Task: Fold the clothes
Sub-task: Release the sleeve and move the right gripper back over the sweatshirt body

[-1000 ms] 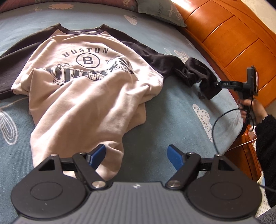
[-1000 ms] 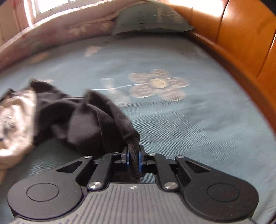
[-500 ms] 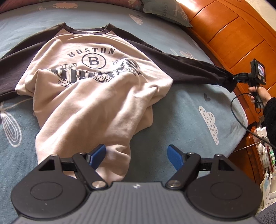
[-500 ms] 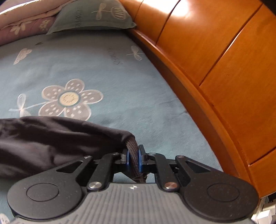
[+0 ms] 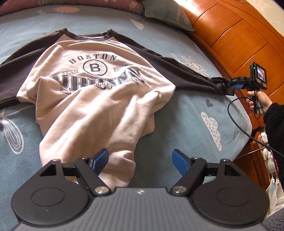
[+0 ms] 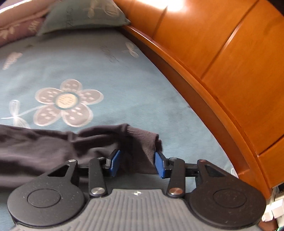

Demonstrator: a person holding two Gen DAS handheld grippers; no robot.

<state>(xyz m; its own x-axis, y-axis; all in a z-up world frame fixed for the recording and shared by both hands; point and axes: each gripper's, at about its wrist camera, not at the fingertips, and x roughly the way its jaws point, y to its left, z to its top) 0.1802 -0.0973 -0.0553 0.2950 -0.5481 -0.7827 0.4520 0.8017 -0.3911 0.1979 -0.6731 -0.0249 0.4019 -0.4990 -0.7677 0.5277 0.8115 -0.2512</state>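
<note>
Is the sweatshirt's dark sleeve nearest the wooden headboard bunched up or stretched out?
Stretched out: the sleeve runs straight from the shoulder to its ribbed cuff, between the opening right gripper.

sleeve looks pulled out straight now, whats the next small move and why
Probably draw the right hand-held gripper back off the dark cuff: its jaws are opening with the cuff loose between them, and the sleeve already lies stretched out across the bed.

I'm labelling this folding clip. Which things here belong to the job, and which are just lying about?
Job:
sweatshirt
dark sleeve, its cuff between the opening right gripper
left gripper, open over the hem

Lying about:
pillow
wooden headboard
</note>
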